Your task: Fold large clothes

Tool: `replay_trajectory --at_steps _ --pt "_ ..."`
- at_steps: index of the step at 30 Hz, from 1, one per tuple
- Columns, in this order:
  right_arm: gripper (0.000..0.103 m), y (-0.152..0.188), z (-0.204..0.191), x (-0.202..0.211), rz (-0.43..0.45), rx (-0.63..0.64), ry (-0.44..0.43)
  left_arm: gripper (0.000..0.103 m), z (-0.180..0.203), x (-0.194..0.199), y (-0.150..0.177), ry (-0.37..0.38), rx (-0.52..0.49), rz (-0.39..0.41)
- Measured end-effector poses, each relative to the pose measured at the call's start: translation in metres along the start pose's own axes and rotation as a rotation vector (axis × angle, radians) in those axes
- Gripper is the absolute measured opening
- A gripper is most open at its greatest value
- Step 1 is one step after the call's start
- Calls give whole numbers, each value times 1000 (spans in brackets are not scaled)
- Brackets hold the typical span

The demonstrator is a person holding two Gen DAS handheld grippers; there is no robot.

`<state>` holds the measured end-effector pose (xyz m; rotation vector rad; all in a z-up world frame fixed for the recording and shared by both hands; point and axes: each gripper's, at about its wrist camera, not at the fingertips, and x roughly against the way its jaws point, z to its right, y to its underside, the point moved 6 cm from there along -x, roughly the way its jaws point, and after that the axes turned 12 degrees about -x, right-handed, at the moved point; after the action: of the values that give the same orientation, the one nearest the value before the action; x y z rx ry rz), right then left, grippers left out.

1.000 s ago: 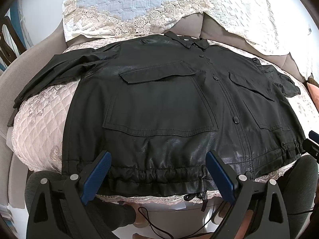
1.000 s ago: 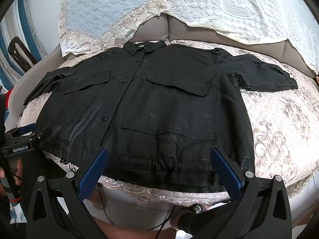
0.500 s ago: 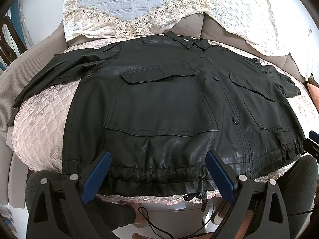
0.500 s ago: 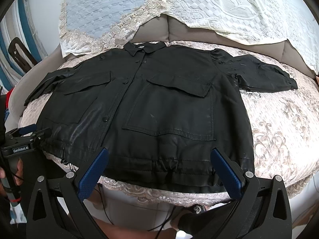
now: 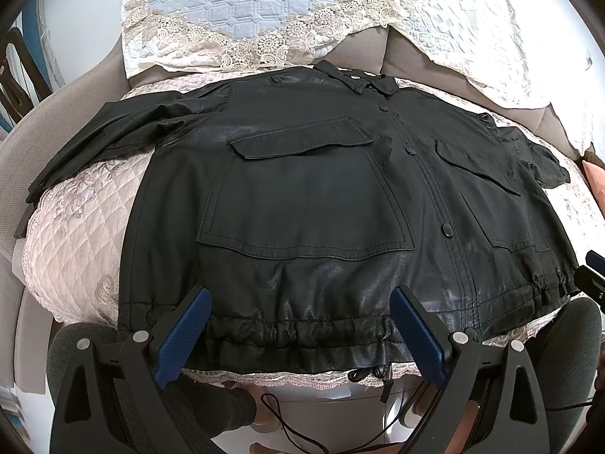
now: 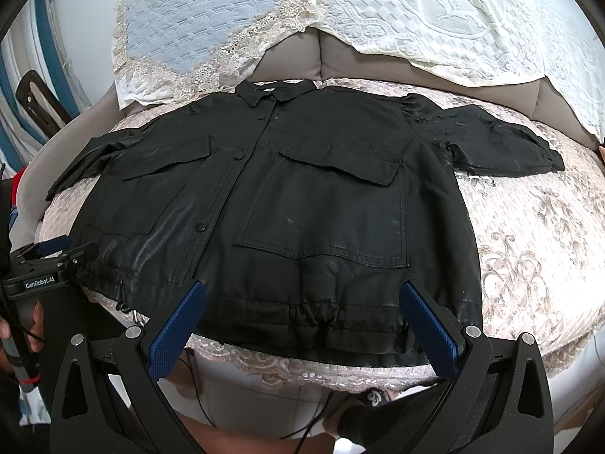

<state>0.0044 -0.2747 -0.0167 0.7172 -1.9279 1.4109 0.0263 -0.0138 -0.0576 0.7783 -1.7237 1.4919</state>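
Note:
A black leather-look jacket (image 5: 310, 204) (image 6: 302, 196) lies flat, front up and buttoned, on a quilted sofa seat (image 5: 75, 249) (image 6: 529, 249), collar at the back, both sleeves spread sideways. Its gathered hem (image 5: 295, 336) runs along the front edge. My left gripper (image 5: 300, 299) hovers open just over the hem's left half, nothing between its blue pads. My right gripper (image 6: 302, 291) hangs open over the hem's right half, also empty. The left gripper's body (image 6: 49, 265) shows at the left of the right wrist view.
Lace-trimmed covers (image 5: 245, 7) (image 6: 453, 19) drape the sofa back. A lace edge (image 6: 287, 367) overhangs the seat front. Cables (image 5: 287, 427) and the person's legs (image 5: 567, 348) are below. A hand (image 6: 15, 329) holds the left gripper's handle.

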Motion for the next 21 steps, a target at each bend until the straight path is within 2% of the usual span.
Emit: replay_trajectory --at_steps 17,21 --pt "102 0 -1 1 2 -5 -1 97 0 1 0 -5 2 0" --pt "102 0 -1 1 1 -7 -1 97 -1 0 0 13 12 -1"
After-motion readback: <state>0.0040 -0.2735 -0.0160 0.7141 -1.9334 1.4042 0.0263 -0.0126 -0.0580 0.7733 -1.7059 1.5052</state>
